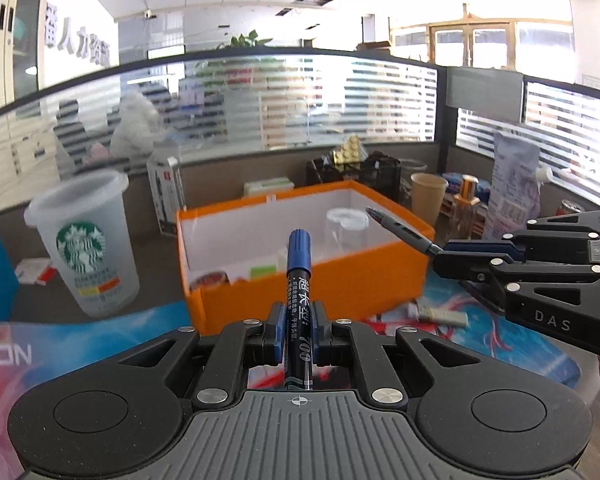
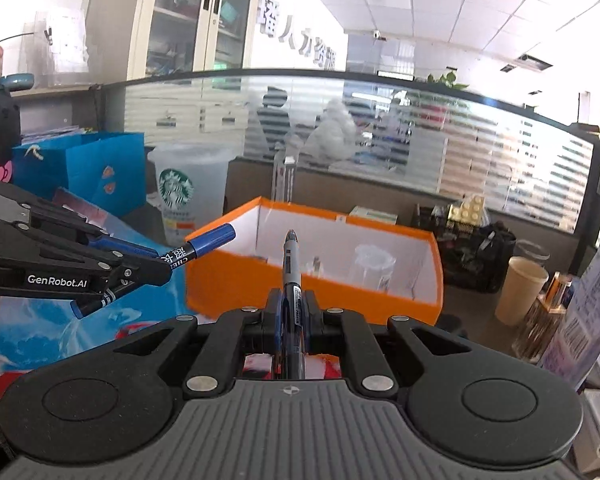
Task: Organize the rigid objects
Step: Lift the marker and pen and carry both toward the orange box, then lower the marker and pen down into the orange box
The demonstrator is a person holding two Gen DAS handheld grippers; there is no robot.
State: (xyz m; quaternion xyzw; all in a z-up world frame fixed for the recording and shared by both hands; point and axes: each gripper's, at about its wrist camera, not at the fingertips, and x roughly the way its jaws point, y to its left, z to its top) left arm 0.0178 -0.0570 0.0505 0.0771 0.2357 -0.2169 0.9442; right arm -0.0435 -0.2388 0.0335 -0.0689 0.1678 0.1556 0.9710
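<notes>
Left gripper [image 1: 297,322]: fingers clamped on blue-capped marker pen [image 1: 298,268]
Right gripper [image 2: 293,312]: fingers clamped on slim grey pen [image 2: 291,264]
Orange open-topped box [image 1: 320,284]: beyond both pens

Orange box [image 1: 312,280]: matt card, white inside. Beside box, frosted plastic cup [image 1: 86,240] (translucent), glossy blue marker [image 1: 298,276], matt black gripper [image 1: 296,322].
</notes>
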